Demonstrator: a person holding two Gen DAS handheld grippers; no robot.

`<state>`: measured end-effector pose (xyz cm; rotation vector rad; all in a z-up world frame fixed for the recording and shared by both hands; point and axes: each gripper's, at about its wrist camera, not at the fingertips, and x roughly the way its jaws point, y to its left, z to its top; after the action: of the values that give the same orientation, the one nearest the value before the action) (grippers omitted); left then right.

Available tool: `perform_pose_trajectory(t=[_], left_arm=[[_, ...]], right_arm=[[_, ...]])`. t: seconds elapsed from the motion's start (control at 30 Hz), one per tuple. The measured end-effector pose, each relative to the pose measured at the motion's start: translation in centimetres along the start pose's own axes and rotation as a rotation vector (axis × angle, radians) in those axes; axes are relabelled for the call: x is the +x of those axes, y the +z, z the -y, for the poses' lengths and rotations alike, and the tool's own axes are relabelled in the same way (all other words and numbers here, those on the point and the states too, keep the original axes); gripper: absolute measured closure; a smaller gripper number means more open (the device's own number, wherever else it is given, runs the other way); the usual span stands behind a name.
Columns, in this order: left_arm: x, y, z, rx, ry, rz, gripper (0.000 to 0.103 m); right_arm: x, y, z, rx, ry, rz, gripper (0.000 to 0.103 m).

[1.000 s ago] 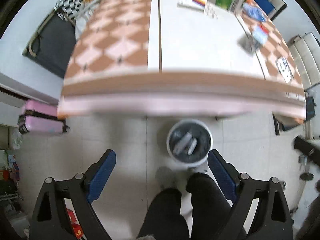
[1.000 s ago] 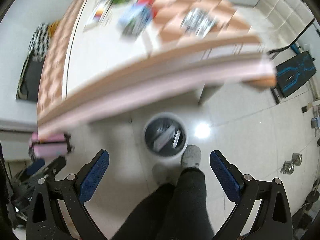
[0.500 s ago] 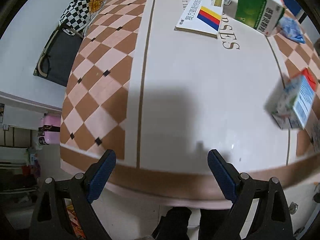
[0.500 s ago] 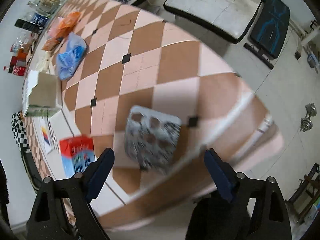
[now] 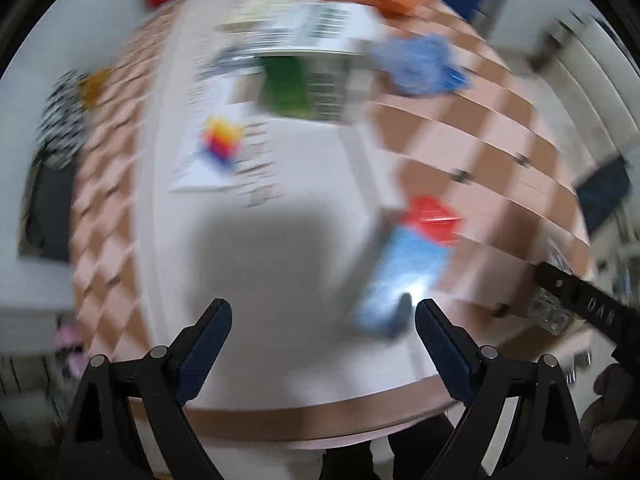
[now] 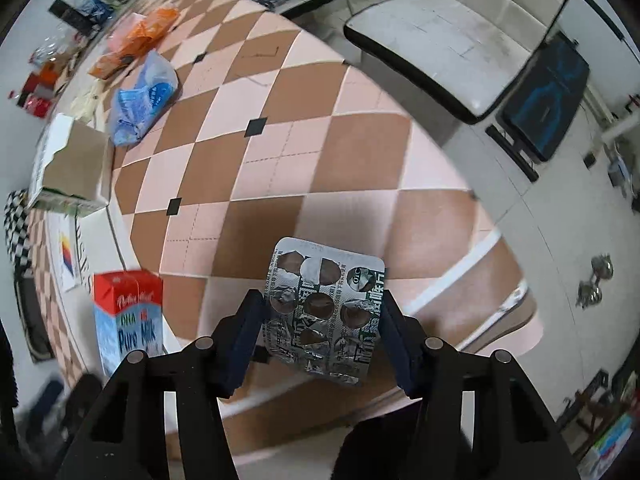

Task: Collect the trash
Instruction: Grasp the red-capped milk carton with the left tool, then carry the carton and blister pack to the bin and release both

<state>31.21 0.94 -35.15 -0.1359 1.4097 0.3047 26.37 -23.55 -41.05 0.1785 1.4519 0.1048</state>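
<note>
While your right gripper brackets the blister pack at the table's near edge, its jaws stand half-closed with a pad at either side of the foil; whether they already pinch it cannot be told. Judged from this, the step in hand is the pick of that pack, and the next move calls for a firm close, then a lift clear of the cloth before any swing away.

Your left gripper hangs wide open and empty over the white strip of the table, its view badly smeared. A milk carton shows at about 1 o'clock of those jaws, near them; from the right view the same carton stands at 9 o'clock of the pack, apart from it.

Farther out at 10 to 11 o'clock sit a cardboard box, a blue bag and an orange wrapper. Open floor lies at 3 o'clock beyond the table edge; a bench stands at 1 o'clock, well apart.
</note>
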Motion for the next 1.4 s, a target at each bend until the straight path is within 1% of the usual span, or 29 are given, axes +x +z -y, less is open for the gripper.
perform_pose_trajectory(t=[0.1,0.13,0.17,0.2,0.23,0.27,0.33,0.4,0.5,0.6,0.7,0.8,0.87,0.93,1.0,1.1,1.13,1.2,1.3,1.37,1.4], left_arm=[[1.8,1.6,2.7,0.1,0.011,-0.037,0.01],[2.4,1.8,3.7,0.125,0.016,-0.053,0.017],[2.9,2.2,4.2,0.144,0.025,-0.06,0.048],[3.2,2.4,4.4,0.149,0.038,-0.062,0.059],[3.3,2.5,4.5,0.149,0.039,-0.063,0.064],[3.2,2.7,4.4,0.144,0.022,-0.056,0.072],[2.7,2.8,4.3,0.128,0.023,-0.043,0.073],[1.6,2.7,3.9,0.105,0.023,-0.011,0.073],[-0.2,1.7,3.2,0.068,0.031,0.026,0.074],[-2.2,0.2,1.9,0.021,0.029,0.063,0.074],[-5.1,-2.3,0.5,-0.037,0.021,0.115,0.074],[-7.2,-5.7,-1.4,-0.084,0.002,0.153,0.074],[-8.3,-8.5,-2.6,-0.12,-0.014,0.166,0.074],[-8.4,-10.7,-4.5,-0.152,-0.036,0.168,0.074],[-8.5,-13.8,-5.7,-0.183,-0.062,0.158,0.074],[-7.8,-18.5,-6.9,-0.204,-0.111,0.126,0.074],[-7.0,-20.1,-7.1,-0.2,-0.126,0.104,0.074],[-5.6,-22.1,-7.1,-0.195,-0.148,0.065,0.074],[-1.6,-24.6,-7.1,-0.209,-0.181,-0.02,0.074],[1.9,-25.8,-7.1,-0.231,-0.221,-0.075,0.074],[4.0,-26.2,-7.1,-0.248,-0.232,-0.1,0.074]], right_arm=[[-0.8,0.1,1.7,-0.021,0.001,0.003,0.044],[-0.8,0.2,2.1,-0.017,0.003,0.0,0.044],[-0.8,0.2,2.3,-0.018,0.003,-0.002,0.044],[-0.9,0.3,2.6,-0.021,0.003,-0.001,0.044],[-1.0,0.4,2.8,-0.024,0.003,-0.001,0.044],[-1.1,0.4,2.9,-0.034,0.001,-0.003,0.044],[-1.2,0.4,3.0,-0.054,-0.014,0.008,0.044],[-1.5,0.3,3.1,-0.08,-0.032,0.032,0.044],[-2.2,-0.5,2.6,-0.141,-0.041,0.065,0.044],[-3.1,-1.7,1.8,-0.187,-0.019,0.078,0.044],[-4.4,-3.3,0.9,-0.236,0.014,0.102,0.044],[-6.3,-6.1,-0.5,-0.3,0.047,0.133,0.044],[-7.3,-8.1,-1.1,-0.33,0.067,0.143,0.044],[-8.2,-10.7,-1.6,-0.353,0.087,0.143,0.044],[-8.7,-13.0,-1.8,-0.366,0.098,0.14,0.044],[-8.8,-17.9,-1.4,-0.372,0.104,0.114,0.044],[-8.5,-19.3,-1.1,-0.371,0.103,0.103,0.044],[-7.6,-21.9,-0.6,-0.362,0.103,0.076,0.044],[-4.9,-24.8,0.4,-0.351,0.079,0.025,0.044],[-2.7,-25.7,1.1,-0.34,0.069,-0.011,0.044],[-0.9,-26.3,1.5,-0.331,0.064,-0.034,0.044]])
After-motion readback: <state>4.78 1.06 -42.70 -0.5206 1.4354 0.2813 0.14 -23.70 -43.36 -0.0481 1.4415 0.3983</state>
